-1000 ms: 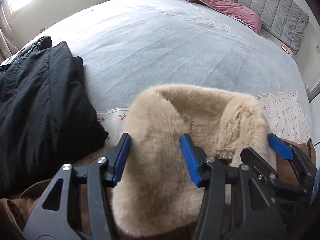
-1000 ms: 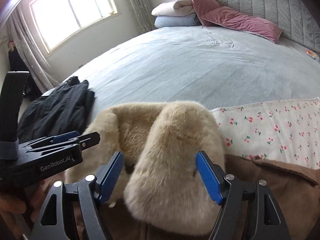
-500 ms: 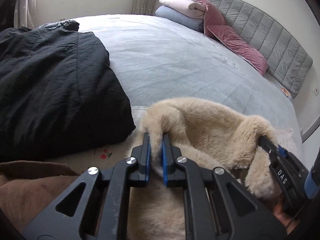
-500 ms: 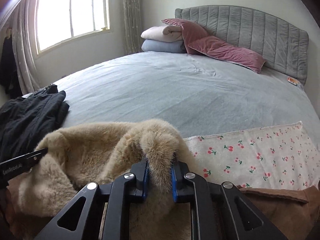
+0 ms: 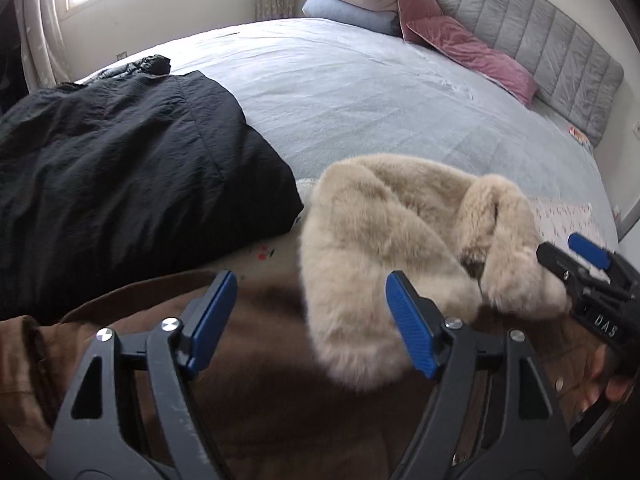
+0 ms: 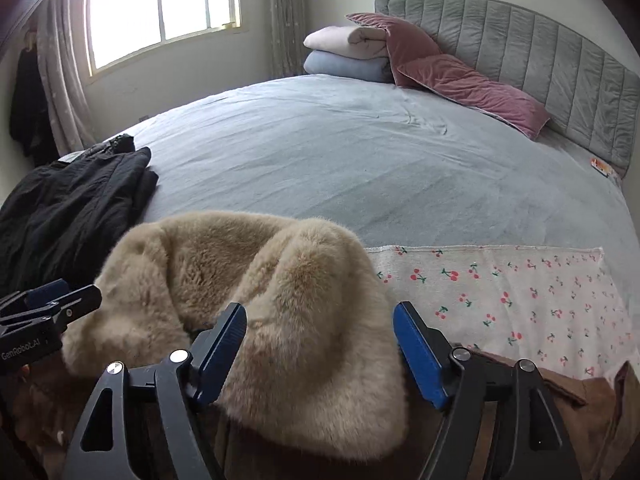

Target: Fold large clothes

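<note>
A brown coat [image 5: 280, 400] with a beige fur collar [image 5: 380, 232] lies at the near edge of the bed; the collar also shows in the right wrist view [image 6: 288, 300]. My left gripper [image 5: 312, 320] is open and empty above the brown fabric, just left of the collar's left end. My right gripper [image 6: 320, 348] is open, its fingers on either side of the collar's right end without pinching it. It also shows at the right edge of the left wrist view [image 5: 576, 256].
A black jacket [image 5: 120, 184] lies to the left on the grey-blue bed [image 6: 360, 152]. A white cherry-print cloth [image 6: 500, 292] lies under the coat to the right. Folded blankets [image 6: 348, 56], pink pillows [image 6: 472, 84] and a grey headboard [image 6: 540, 52] are at the far end.
Both grippers were shut on the fur collar half a second ago and have now opened and let it go. The collar lies flatter on the coat.
</note>
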A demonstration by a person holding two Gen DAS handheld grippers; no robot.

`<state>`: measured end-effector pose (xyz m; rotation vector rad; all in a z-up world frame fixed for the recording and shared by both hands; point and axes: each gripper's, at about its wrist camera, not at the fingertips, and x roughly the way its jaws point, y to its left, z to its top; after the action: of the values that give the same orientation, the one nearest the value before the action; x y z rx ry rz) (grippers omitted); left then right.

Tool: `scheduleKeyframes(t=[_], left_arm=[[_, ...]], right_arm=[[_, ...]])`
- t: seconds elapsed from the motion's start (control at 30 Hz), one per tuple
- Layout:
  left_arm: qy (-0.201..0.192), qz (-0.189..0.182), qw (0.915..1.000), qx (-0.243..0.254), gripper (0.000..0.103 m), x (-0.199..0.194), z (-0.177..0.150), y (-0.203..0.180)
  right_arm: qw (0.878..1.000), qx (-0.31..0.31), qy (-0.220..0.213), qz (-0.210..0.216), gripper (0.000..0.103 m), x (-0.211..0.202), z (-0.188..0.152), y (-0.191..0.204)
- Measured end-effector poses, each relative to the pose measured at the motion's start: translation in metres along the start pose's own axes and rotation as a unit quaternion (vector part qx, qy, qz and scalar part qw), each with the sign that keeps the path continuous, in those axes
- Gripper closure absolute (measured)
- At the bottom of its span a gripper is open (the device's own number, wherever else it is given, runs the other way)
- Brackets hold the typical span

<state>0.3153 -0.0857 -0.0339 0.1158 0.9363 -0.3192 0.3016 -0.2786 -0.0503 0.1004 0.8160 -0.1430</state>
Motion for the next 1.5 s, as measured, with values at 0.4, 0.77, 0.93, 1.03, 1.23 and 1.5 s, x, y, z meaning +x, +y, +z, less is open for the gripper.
scheduleKeyframes(t=[0.4, 0.77, 0.93, 1.03, 1.23, 1.5], left_arm=[[0.077, 0.142, 0.9843, 0.071, 0.016, -0.076, -0.094, 0.088], [0.015, 0.147, 0.9855, -0.083, 0.085, -0.121, -0.111, 0.209], [-0.064, 0.285, 0.9449, -0.149, 0.080, -0.193, -0.117, 0.282], [-0.053, 0.405, 0.8987, -0.160, 0.051, -0.216, -0.124, 0.320], [-0.071, 0.413, 0.8913, -0.173, 0.025, -0.234, -0.131, 0.341], [-0.020, 0.202, 0.9740, -0.101, 0.024, -0.162, -0.116, 0.228]], right_arm=[[0.997, -0.016, 0.029, 0.065, 0.021, -0.081, -0.051, 0.012], [0.995, -0.027, 0.061, 0.071, 0.021, -0.091, -0.072, 0.021], [0.996, -0.030, 0.066, 0.059, 0.021, -0.088, -0.072, 0.020], [0.995, -0.028, 0.072, 0.062, 0.021, -0.082, -0.070, 0.025], [0.994, -0.035, 0.072, 0.078, 0.021, -0.077, -0.062, 0.045], [0.995, -0.033, 0.082, 0.056, 0.021, -0.075, -0.071, 0.029]])
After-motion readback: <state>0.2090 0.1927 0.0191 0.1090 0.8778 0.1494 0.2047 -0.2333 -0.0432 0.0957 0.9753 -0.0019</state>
